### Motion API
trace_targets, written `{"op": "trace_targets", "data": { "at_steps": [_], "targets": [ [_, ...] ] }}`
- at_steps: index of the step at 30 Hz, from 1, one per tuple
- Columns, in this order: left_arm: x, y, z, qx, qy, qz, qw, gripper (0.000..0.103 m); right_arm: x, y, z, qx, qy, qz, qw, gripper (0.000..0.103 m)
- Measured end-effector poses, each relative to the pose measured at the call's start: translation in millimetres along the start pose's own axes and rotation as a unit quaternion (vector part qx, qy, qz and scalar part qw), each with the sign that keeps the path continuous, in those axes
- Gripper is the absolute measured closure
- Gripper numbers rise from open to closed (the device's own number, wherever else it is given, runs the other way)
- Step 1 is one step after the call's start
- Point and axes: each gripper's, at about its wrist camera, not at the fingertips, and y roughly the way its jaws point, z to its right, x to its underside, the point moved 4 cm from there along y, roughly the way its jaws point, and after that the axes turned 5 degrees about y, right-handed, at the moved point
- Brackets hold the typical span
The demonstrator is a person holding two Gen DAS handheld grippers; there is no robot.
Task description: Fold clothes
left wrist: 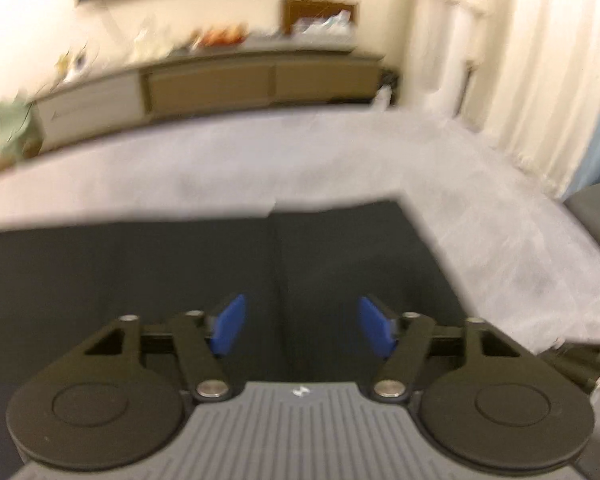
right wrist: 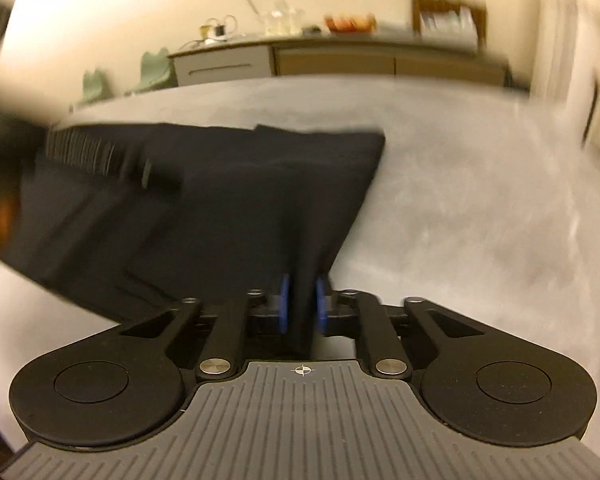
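Observation:
A dark navy garment [left wrist: 220,264] lies flat on the grey table [left wrist: 260,160], folded with a seam down its middle. My left gripper [left wrist: 302,328] hovers over its near part, open, blue pads wide apart with nothing between them. In the right wrist view the same garment [right wrist: 220,200] spreads to the left, and my right gripper [right wrist: 302,304] is shut on its near corner, cloth pinched between the blue pads. The left gripper's body [right wrist: 100,152] shows blurred over the garment's far left.
A long low sideboard [left wrist: 240,84] with bottles and clutter stands against the far wall beyond the table. Pale curtains [left wrist: 540,60] hang at the right. Green chair backs [right wrist: 152,68] show past the table's far left edge. Bare grey table [right wrist: 480,200] lies right of the garment.

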Motion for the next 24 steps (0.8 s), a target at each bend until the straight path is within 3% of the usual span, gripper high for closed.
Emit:
{"op": "trace_targets", "data": {
  "at_steps": [2,3,4,6,7,8,9,10,12,14,16,18,21,24],
  "targets": [
    [-12,9,21,0.058,0.025,-0.023,0.9977,0.012,0,-7,-16,0.020,-0.054,0.022,0.998,0.096],
    [-18,14,31,0.087,0.038,-0.035,0.9949,0.010,0,-8,-22,0.026,-0.073,0.028,0.997,0.096],
    [-20,25,43,0.122,0.051,-0.057,0.9896,0.010,1,-8,-27,0.028,-0.086,0.030,0.995,0.096],
    [-18,52,62,0.140,0.076,-0.096,0.9825,0.015,2,-5,-33,0.027,-0.098,0.031,0.994,0.096],
    [-14,61,66,0.135,0.088,-0.110,0.9807,0.024,2,-4,-35,0.025,-0.102,0.034,0.994,0.096],
    [-10,69,70,0.130,0.101,-0.124,0.9785,0.065,2,-4,-37,0.022,-0.104,0.038,0.994,0.096],
    [-6,78,73,0.125,0.113,-0.138,0.9760,0.099,1,-4,-37,0.018,-0.104,0.042,0.994,0.096],
    [-1,75,68,0.117,0.116,-0.138,0.9766,0.099,0,-5,-37,0.013,-0.101,0.045,0.994,0.096],
    [-7,58,41,0.134,0.086,-0.106,0.9816,0.099,-2,-6,-35,0.005,-0.092,0.055,0.994,0.095],
    [-12,25,-9,0.135,0.040,-0.066,0.9878,0.099,-8,-13,-32,-0.017,-0.066,0.075,0.995,0.078],
    [-7,1,-66,0.120,-0.004,-0.043,0.9918,0.099,-17,-23,-32,-0.057,-0.030,0.089,0.994,0.050],
    [6,-16,-128,0.090,-0.045,-0.035,0.9943,0.099,-25,-27,-38,-0.100,-0.007,0.095,0.990,0.047],
    [28,-5,-153,0.080,-0.064,-0.050,0.9935,0.099,-30,-13,-59,-0.127,-0.017,0.074,0.989,0.047],
    [50,7,-177,0.069,-0.082,-0.065,0.9921,0.098,-28,15,-87,-0.127,-0.045,0.036,0.990,0.047]
  ]
}}
